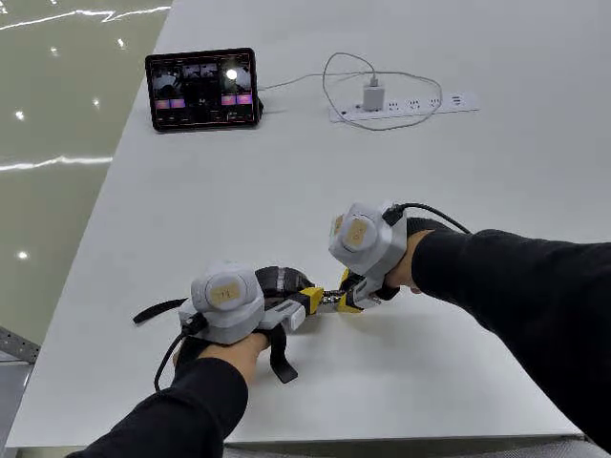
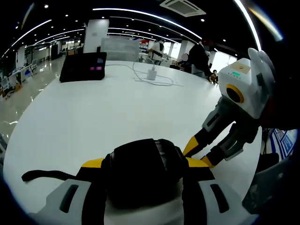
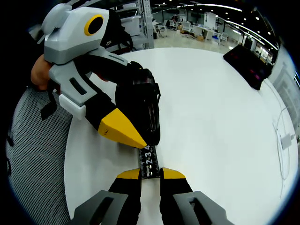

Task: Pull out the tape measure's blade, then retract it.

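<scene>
White workbench (image 1: 334, 191), left gripper (image 2: 145, 163) clamping black tape measure (image 3: 140, 108), right gripper (image 3: 150, 174) pinching its blade (image 3: 149, 159) end.

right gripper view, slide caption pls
Right gripper pinches the dark numbered blade of a black tape measure clamped by the left gripper.

Black tape measure (image 2: 145, 176) sits low on the white table (image 1: 286, 172), its case clamped between the left gripper (image 2: 145, 164) jaws, black strap (image 2: 42, 176) trailing on the tabletop. A short length of dark blade (image 3: 149, 161) is out, numerals 2, 3, 4 showing, its end pinched by the right gripper (image 3: 150, 174).
</scene>
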